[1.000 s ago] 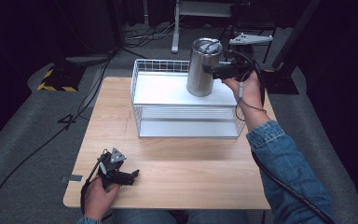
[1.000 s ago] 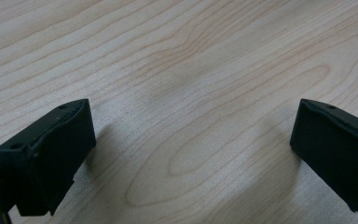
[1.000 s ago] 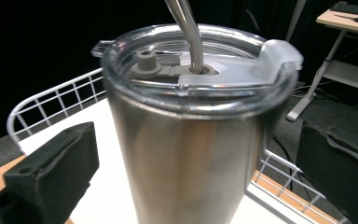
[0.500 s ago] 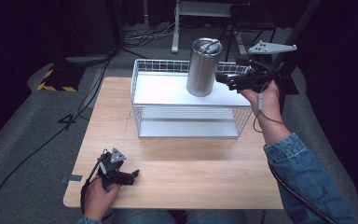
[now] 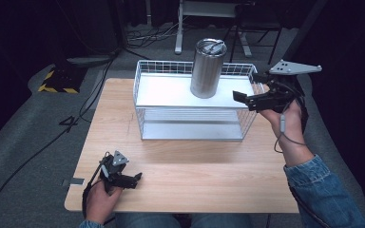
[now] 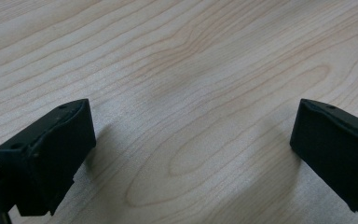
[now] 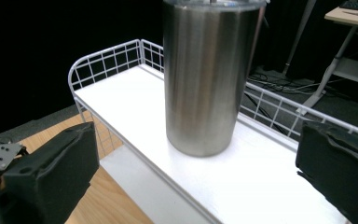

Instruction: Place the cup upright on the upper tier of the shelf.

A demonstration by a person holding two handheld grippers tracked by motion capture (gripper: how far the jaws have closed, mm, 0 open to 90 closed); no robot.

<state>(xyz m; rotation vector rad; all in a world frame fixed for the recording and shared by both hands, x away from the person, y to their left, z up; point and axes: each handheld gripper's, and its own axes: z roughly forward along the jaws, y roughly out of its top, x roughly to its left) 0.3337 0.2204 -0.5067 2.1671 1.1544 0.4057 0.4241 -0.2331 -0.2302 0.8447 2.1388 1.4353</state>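
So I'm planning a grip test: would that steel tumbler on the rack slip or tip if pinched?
The steel tumbler looks smooth and brushed, so flat pads may slip. It stands tall on a narrower base on the white shelf, so a high push could tip it. It seems rigid.

Tumbler (image 5: 207, 68) upright, blocking rack (image 5: 145, 97) top

High view looks down on the table (image 5: 195, 175); gripper views sit close, sharing its wood.

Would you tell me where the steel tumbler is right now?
In the high view, the tumbler stands upright on the wire rack's white top shelf, right of centre, with the open right gripper just to its right.
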